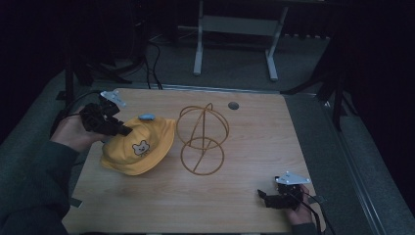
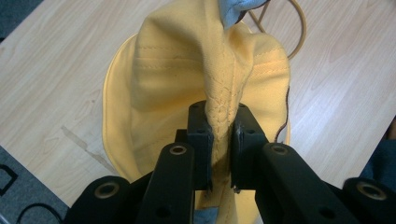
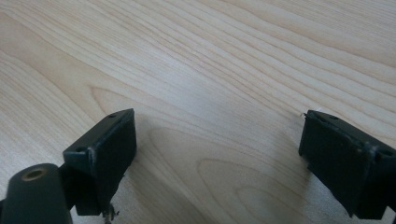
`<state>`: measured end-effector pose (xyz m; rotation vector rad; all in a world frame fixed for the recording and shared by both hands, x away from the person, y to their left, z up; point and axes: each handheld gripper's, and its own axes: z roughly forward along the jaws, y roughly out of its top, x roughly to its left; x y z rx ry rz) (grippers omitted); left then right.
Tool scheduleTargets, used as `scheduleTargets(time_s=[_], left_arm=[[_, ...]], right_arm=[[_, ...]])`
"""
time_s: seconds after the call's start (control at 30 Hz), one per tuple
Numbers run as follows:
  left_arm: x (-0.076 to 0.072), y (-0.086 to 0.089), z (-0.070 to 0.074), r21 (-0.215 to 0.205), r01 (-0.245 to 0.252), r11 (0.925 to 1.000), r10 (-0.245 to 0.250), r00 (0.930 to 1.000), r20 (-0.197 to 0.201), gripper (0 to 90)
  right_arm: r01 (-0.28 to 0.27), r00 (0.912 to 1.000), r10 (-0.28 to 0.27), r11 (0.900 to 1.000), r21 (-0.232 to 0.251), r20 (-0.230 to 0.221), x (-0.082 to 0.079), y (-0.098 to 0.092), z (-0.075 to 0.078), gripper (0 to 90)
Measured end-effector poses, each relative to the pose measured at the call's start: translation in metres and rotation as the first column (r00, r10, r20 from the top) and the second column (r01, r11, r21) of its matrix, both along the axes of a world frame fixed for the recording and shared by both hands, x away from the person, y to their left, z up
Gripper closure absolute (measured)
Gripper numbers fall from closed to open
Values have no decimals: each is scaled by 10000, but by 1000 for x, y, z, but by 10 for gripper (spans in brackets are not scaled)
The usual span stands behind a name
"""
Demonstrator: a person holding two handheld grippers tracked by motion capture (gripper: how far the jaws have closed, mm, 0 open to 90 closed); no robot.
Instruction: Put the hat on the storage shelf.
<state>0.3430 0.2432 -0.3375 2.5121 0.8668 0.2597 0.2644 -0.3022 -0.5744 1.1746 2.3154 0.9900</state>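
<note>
Left side first: left gripper (image 1: 115, 128) clamped on a fold of the yellow hat (image 1: 142, 147), jaws pinched tight on a raised seam, clear as day in the left gripper view where the fabric ridge (image 2: 219, 116) runs right between the pads. Hat itself sitting on the left half of the wooden table (image 1: 244, 196), crown bunched up where pinched, brim draped on the wood, little bear patch (image 1: 141, 147) facing the near edge, a bluish bit (image 1: 146, 117) at the top.

Just beside the hat, to its right: wire hat stand (image 1: 201, 139), gold, round base ring flat on the table, upper loops standing upright. Looks like the obvious home for the hat, so probably a lift-and-drape job.

Tips for doing that well, just a guess from the layout:
- Lift straight up first, high enough for the brim to clear the top loop, then across. Dragging sideways likely to knock that light frame over.
- Grip only on one seam, so expect the hat to hang lopsided. Worth centring the opening over the top loop before lowering.
- No letting go until the crown sits on the wire.

Far right: right gripper (image 1: 274, 198) near the front right corner, well apart from everything, jaws spread wide over bare wood in the right gripper view. Handy for steadying the stand's base ring or tugging the brim open.
</note>
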Motion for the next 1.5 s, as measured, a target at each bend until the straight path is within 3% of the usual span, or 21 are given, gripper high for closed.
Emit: scheduleTargets(time_s=[0.57,0.9,1.03,1.37,1.5], left_arm=[[9,-3,26,-54,150,9999,-147,9992,361,805],[14,-5,33,2,260,9997,-260,9991,330,805],[18,-4,40,-232,273,9994,-266,9991,329,805],[22,-2,52,-371,293,9989,-275,9984,486,805],[23,-4,58,-580,330,9978,-288,9971,708,805]], right_arm=[[7,10000,-7,10000,3,-8,0,0,0,110],[-1,10000,1,10000,-4,-13,0,0,0,110],[-1,10000,1,10000,-7,-13,0,0,0,110],[2,10000,-2,10000,-3,-17,0,0,0,110],[2,10000,-2,10000,-5,-16,0,0,0,110]])
